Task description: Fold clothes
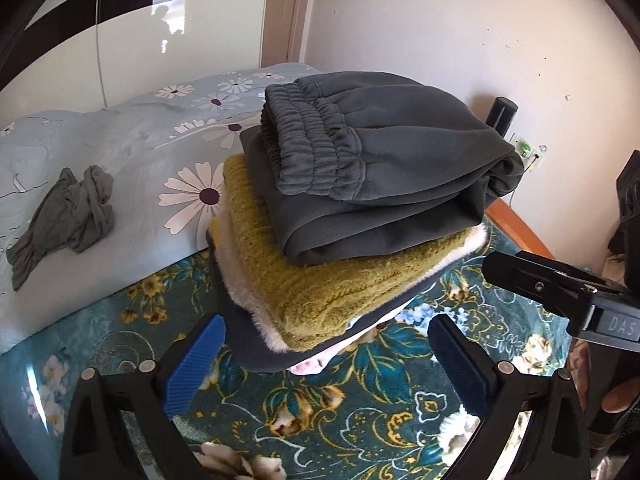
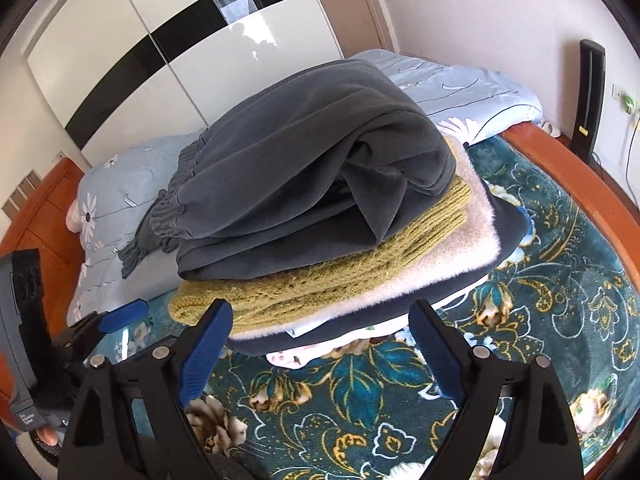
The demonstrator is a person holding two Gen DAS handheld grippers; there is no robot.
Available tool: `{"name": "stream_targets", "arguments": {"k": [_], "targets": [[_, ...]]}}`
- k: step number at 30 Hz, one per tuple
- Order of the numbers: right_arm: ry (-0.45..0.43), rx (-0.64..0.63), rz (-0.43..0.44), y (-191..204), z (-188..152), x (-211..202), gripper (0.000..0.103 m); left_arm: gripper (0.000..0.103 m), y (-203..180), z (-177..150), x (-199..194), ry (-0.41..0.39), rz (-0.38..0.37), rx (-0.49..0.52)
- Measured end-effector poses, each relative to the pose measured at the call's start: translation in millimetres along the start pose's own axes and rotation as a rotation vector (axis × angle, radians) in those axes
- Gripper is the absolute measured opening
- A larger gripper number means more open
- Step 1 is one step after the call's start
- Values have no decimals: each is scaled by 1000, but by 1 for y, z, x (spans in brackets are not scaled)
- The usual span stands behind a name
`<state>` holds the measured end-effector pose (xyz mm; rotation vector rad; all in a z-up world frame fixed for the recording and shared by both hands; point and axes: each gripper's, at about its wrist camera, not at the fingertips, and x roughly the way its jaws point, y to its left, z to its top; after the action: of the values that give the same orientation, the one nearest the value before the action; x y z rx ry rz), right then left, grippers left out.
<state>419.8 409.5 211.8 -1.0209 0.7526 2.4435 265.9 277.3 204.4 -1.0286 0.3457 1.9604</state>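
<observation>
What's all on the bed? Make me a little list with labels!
Top of pile: folded dark grey sweatpants
Under it: mustard knit sweater, then a fluffy cream garment
Pile sits on: teal floral blanket
Unfolded: grey-green garment, crumpled on the daisy duvet
Left gripper: jaws open, empty
Right gripper: jaws open, empty

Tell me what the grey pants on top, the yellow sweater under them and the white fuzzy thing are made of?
Grey pants: probably soft cotton fleece, matte, with a gathered elastic waistband. Yellow sweater: chunky knit, likely wool or acrylic; the ribbed stitches and fuzz show. White layer: plush or faux fur, judging by its short fluffy pile. The exact fibres cannot be told from looks.
</observation>
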Motion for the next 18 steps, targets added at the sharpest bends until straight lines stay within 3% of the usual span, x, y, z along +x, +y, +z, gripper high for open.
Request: {"name": "stream_targets", "arguments": {"k": [2,18], "targets": [[2,-12,-21,3,-2,0,98,103,1,-2,0,-12,35,-9],[1,-65,-151,16,-10,11,98,103,12,-5,14,-12,140,-108]]}}
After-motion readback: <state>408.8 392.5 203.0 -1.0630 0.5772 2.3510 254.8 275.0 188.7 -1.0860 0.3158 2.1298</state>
